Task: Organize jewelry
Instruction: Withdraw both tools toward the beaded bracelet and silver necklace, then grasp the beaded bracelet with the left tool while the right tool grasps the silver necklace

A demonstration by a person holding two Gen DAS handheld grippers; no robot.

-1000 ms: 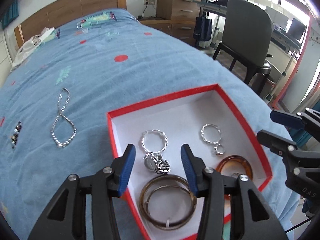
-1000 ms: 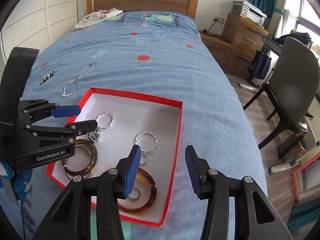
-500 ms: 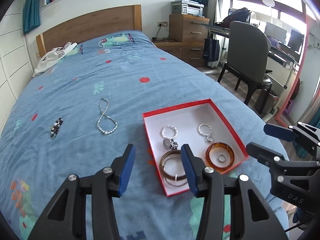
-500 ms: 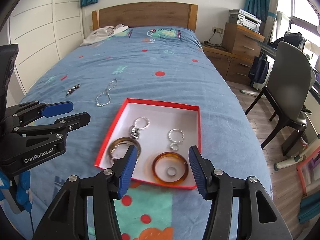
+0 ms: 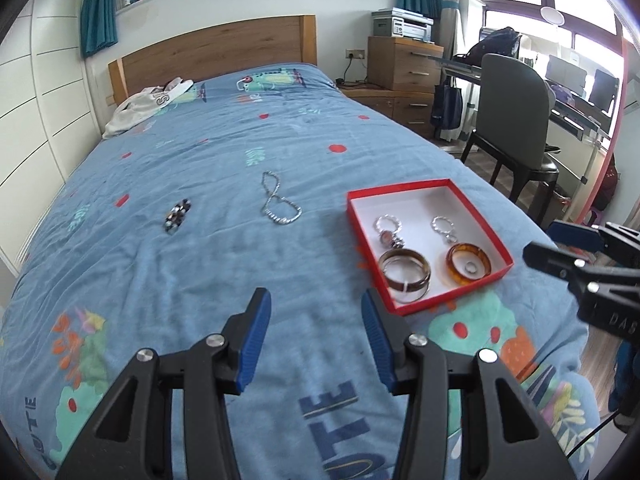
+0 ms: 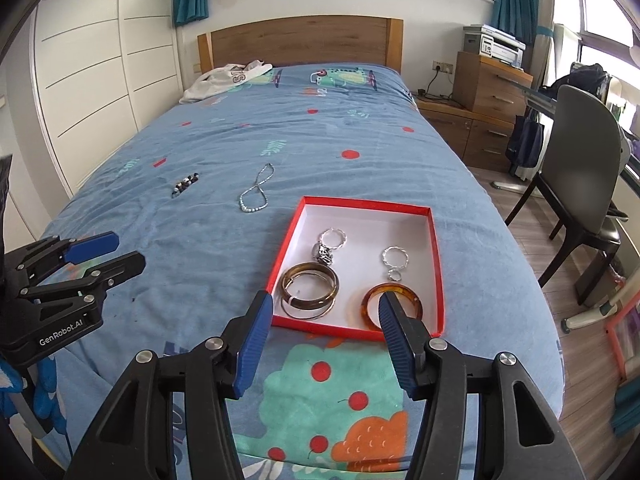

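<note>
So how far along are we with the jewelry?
Mostly done: bangles, rings and a watch lie in the red box. Nothing in hand: the left tool and right tool are open and empty. Left: the silver chain and beaded bracelet on the bedspread.

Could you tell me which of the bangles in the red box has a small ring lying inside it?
The orange amber bangle; the ring sits inside it, unlike the brown bangle beside it.

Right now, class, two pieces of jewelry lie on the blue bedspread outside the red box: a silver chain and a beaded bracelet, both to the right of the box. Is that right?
Not quite. The silver chain and the beaded bracelet do lie on the blue bedspread outside the red box, but to its left, not its right. The right wrist view shows this; the left wrist view agrees.
</note>
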